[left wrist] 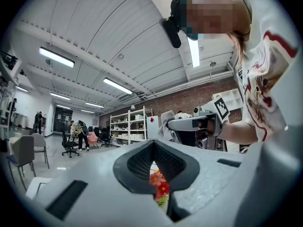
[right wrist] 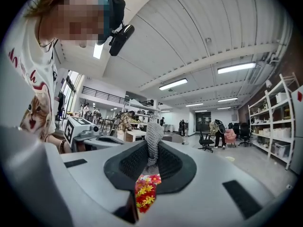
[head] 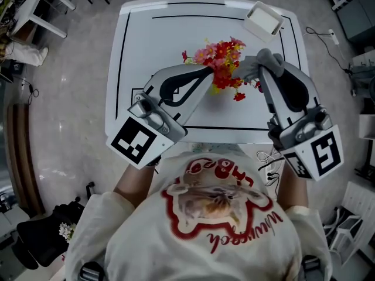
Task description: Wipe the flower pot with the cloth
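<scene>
The pot itself is hidden: seen from above, only its flowers (head: 221, 60) show, standing on the counter (head: 152, 45) in the gap between your two sets of fingers, just beyond the left tips and just beside the right ones. The blooms face up toward your head, so the pot is most likely upright, with its long axis running vertically and its mouth on top. Your right gripper (head: 262, 74) has its fingers clamped on the cloth (head: 266, 58), which stands out past the tips, close against the blooms on that side. Whether it touches them cannot be told. Your left gripper (head: 206, 72) has its fingers closed tip to tip with nothing visibly pinched. In its own view the flowers show only through the slit below the tips. You look to be at the approach step, with the cloth in hand and no wiping of the pot wall begun. Next, bring the cloth down under the blooms onto the pot's side. Steady the pot from the left so it doesn't tip or slide.
</scene>
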Demonstrator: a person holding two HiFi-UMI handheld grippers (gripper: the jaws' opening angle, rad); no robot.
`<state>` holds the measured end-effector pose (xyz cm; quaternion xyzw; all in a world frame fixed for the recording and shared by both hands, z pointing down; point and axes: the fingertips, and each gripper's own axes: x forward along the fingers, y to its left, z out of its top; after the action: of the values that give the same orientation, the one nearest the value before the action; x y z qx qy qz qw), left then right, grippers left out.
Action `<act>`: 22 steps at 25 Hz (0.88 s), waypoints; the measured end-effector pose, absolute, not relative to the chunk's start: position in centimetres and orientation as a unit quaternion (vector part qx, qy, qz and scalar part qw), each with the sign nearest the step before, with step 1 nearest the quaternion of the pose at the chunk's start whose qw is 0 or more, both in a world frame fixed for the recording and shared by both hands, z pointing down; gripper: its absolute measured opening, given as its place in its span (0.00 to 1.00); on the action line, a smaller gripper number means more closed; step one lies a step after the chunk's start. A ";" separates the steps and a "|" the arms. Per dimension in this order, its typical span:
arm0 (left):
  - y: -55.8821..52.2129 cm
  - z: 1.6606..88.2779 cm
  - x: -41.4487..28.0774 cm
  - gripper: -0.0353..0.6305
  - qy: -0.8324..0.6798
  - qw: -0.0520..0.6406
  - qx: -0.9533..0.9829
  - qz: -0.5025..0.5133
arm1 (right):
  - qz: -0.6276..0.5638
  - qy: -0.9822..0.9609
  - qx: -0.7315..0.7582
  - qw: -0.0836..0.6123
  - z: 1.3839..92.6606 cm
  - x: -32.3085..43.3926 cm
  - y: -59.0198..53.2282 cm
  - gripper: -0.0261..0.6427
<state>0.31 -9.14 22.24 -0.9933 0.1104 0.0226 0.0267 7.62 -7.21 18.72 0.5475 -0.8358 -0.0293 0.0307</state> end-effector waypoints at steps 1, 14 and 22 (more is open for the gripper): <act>-9.6 22.2 0.5 0.06 0.119 0.027 -0.992 0.025 | -0.029 -0.838 0.544 0.035 18.9 7.9 -7.6 0.09; -14.3 23.3 1.5 0.06 0.218 0.021 -0.976 0.018 | -0.035 -0.852 0.519 0.059 19.5 13.5 -13.3 0.10; -16.4 24.5 1.9 0.06 0.259 0.004 -0.966 0.008 | -0.044 -0.857 0.509 0.060 20.6 16.6 -16.6 0.10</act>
<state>1.93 -16.44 24.52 -0.9659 0.2586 0.0083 0.0039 16.64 -16.63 20.64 0.5093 -0.8573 -0.0443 0.0605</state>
